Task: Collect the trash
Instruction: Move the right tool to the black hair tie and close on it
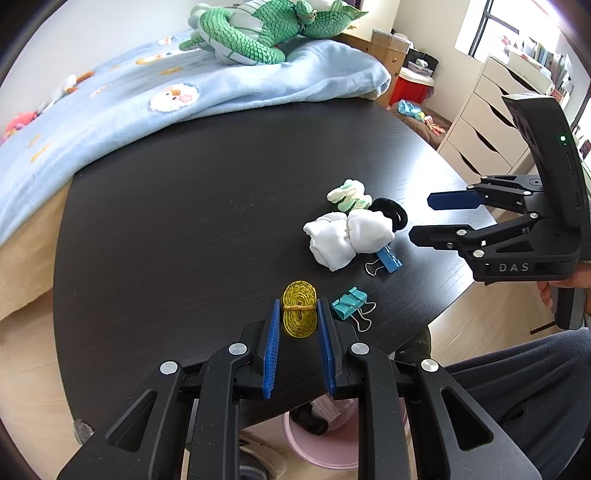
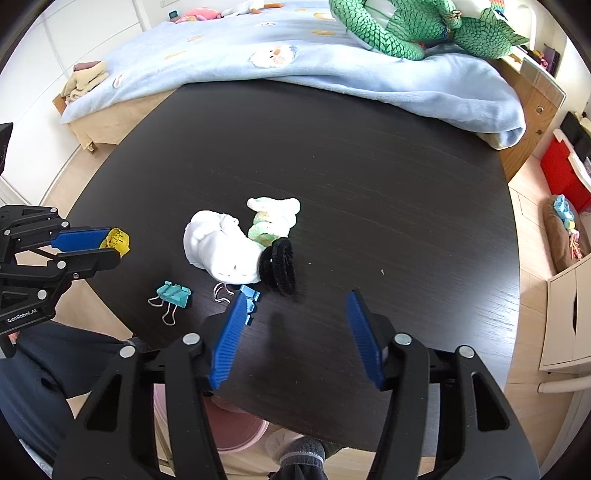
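Observation:
My left gripper (image 1: 298,307) is shut on a yellow coiled wire bundle (image 1: 299,314) and holds it above the near edge of the dark round table (image 1: 192,206); the bundle also shows in the right wrist view (image 2: 117,242). My right gripper (image 2: 295,306) is open and empty above the table's near side, and it shows at the right of the left wrist view (image 1: 419,218). On the table lie a white crumpled cloth (image 2: 219,251), a pale green and white wad (image 2: 273,221), a black hair tie (image 2: 279,267), a teal binder clip (image 2: 173,293) and a blue binder clip (image 2: 251,295).
A pink bin (image 1: 317,443) with some items inside stands on the floor under the table's near edge. A bed with a light blue blanket (image 2: 295,55) and a green plush toy (image 2: 413,26) borders the table's far side. White drawers (image 1: 487,122) stand to the right.

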{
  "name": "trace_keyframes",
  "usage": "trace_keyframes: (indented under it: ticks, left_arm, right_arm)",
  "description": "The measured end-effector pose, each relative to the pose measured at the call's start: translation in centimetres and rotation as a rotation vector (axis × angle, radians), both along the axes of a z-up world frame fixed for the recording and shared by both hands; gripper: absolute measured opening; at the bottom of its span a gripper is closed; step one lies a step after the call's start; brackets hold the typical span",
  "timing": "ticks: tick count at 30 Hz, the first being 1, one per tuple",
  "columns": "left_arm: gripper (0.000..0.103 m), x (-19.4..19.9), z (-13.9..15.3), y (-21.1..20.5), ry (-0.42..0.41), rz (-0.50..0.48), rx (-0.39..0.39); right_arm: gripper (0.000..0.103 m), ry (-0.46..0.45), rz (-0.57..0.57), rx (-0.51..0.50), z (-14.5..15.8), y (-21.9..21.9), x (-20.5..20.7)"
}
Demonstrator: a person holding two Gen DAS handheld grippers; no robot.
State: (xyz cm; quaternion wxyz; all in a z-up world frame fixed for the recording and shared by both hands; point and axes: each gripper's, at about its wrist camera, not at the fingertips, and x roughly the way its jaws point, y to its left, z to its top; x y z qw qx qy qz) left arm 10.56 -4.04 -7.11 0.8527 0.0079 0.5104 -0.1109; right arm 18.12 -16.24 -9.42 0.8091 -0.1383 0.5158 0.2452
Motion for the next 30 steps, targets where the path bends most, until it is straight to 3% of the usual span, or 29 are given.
trace_keyframes:
  ticks: [5, 11, 15, 30]
  left_arm:
    - [0.020, 0.1, -0.3, 0.0, 0.004, 0.002, -0.001]
    - [0.020, 0.1, -0.3, 0.0, 0.005, 0.005, -0.004]
    - [0.020, 0.1, -0.3, 0.0, 0.002, 0.004, -0.003]
    - [0.020, -0.7, 0.8, 0.0, -0.024, 0.013, 0.001]
  right_arm:
    - [0.034, 0.011, 0.028, -0.001, -0.6, 0.5, 0.2]
    - [0.030, 0.014, 0.048, -0.001, -0.9, 1.3, 0.6]
    - [0.009, 0.013, 0.049, -0.007, -0.9, 1.7, 0.7]
    - [0.002, -0.045, 0.019, 0.031, 2.0, 1.1, -0.8]
